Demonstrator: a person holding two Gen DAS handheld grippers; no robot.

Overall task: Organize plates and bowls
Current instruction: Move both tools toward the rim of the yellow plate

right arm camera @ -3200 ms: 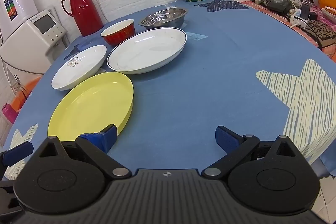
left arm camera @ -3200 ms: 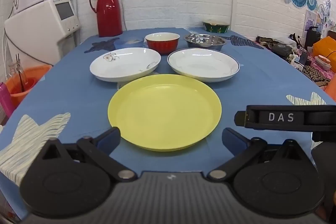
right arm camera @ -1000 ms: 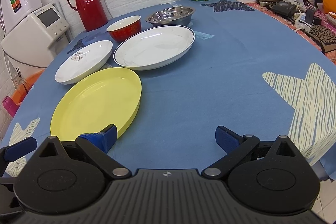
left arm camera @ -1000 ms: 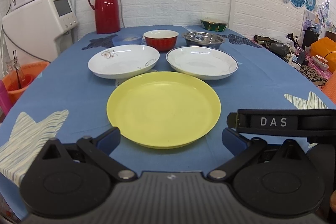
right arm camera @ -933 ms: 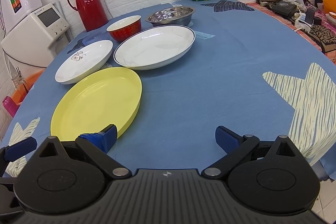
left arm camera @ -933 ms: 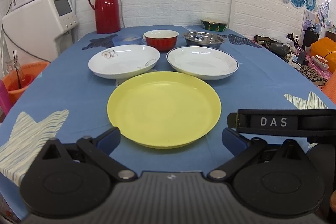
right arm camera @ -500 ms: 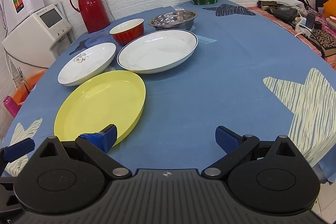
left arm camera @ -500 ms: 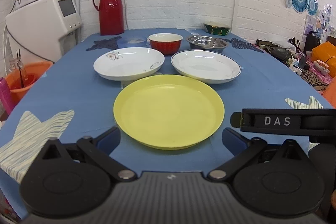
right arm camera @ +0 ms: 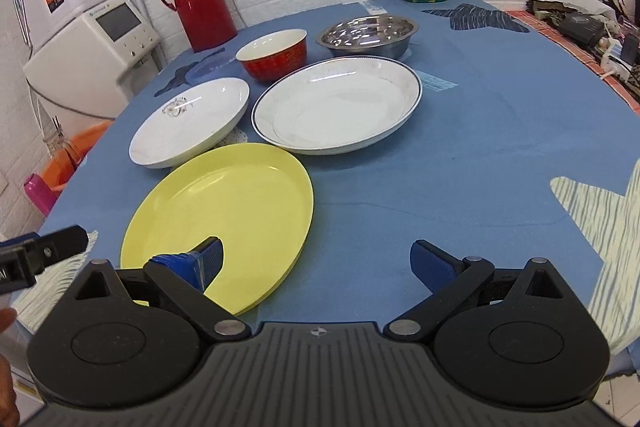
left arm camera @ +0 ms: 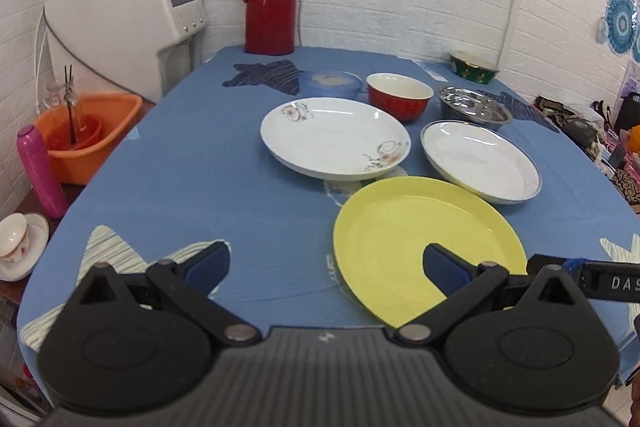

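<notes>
A: Confirming gripper status. What do the two wrist views show?

B: Left gripper (left arm camera: 326,265): jaws wide apart, nothing between them, held above the blue tablecloth (left arm camera: 192,187). Its right finger overlaps the yellow plate (left arm camera: 404,227) in the view; contact cannot be determined. Right gripper (right arm camera: 316,259): jaws likewise spread, holding nothing, its left finger (right arm camera: 200,263) over the plate's near rim.

A: Location of the dishes?

B: In the left wrist view, the yellow plate lies at 4 o'clock from frame centre. The floral white plate (left arm camera: 335,137) sits at 12 o'clock, just beside it. The blue-rimmed white plate (left arm camera: 480,161) sits at 2 o'clock, its edge close to the yellow plate. Behind these: the red bowl (left arm camera: 400,101), the steel bowl (left arm camera: 474,109) at 3 o'clock from it, and the green bowl (left arm camera: 474,67) near the far table edge.

A: Other items?

B: A red thermos (left arm camera: 270,1) stands at the far edge at 11 o'clock; an orange basin (left arm camera: 86,133) sits off the table at 9 o'clock.
</notes>
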